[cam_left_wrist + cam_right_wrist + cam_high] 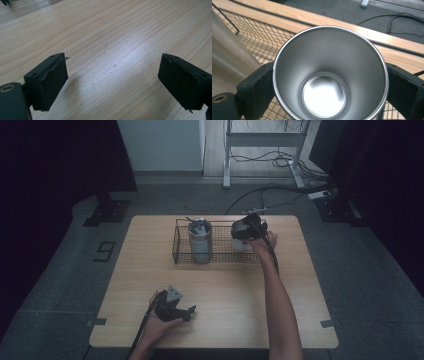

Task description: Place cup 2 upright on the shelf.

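Your right gripper (329, 82) is clamped on a stainless steel cup (329, 72), a black jaw pressed against each side of its outer wall just under the thin rolled rim. The cup is round and tapers to a smaller flat bottom; its inside is brushed, satin metal with a brighter disc at the base, and it bears no lettering that can be read. You hold it upright over the right end of the black wire mesh basket (182, 251), which stands along the far edge of the pale, straight-grained wooden table (225, 290). A taller cylindrical metal tumbler (200, 241) stands in the left half of the same basket, apart from your cup. Your left gripper (113, 75) rests near the table's near edge, left of centre, its blocky matte jaws spread well apart with bare wood between them, grasping nothing. A dark mark shaped like a 9 (105, 251) lies on the grey floor off the table's left edge.
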The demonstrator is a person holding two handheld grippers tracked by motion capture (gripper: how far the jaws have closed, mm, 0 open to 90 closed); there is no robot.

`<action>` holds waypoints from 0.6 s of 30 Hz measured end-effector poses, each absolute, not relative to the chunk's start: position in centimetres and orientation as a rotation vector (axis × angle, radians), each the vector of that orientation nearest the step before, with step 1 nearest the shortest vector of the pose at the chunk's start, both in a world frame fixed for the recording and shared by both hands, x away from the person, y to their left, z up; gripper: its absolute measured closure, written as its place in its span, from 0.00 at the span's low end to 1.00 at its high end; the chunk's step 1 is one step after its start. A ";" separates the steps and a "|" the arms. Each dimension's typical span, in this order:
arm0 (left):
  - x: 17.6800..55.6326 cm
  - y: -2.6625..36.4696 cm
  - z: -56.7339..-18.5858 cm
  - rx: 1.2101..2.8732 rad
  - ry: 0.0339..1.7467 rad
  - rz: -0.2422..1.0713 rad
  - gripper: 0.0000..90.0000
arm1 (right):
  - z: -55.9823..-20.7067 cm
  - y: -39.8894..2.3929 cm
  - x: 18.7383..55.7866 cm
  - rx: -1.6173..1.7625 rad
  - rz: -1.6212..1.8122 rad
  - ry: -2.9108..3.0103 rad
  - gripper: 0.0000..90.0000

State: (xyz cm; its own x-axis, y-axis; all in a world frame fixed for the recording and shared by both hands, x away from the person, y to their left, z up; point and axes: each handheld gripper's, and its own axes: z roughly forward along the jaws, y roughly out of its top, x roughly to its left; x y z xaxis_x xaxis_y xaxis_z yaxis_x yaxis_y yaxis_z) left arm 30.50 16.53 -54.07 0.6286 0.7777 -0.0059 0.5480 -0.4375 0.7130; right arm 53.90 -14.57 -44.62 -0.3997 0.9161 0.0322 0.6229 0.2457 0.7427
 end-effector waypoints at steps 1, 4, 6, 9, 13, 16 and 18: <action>30.5 16.5 -54.1 2.157 1.032 0.425 0.10 | -44.8 -14.6 53.9 1.403 0.965 2.122 0.07; 30.5 16.5 -54.2 2.160 1.033 0.426 0.10 | -45.3 -14.6 54.0 1.409 0.948 2.131 0.07; 30.5 16.5 -54.2 2.157 1.035 0.425 0.10 | -45.5 -14.6 54.1 1.404 0.942 2.137 0.07; 30.5 16.6 -54.1 2.155 1.037 0.427 0.10 | -45.7 -14.6 54.2 1.408 0.938 2.139 0.06; 30.5 16.5 -54.1 2.156 1.035 0.429 0.10 | -46.2 -14.3 54.3 1.404 0.905 2.158 0.06; 30.4 16.5 -54.1 2.156 1.033 0.430 0.10 | -46.6 -14.1 54.4 1.404 0.885 2.168 0.06; 30.4 16.5 -54.1 2.158 1.032 0.429 0.10 | -46.8 -13.9 54.4 1.394 0.868 2.176 0.06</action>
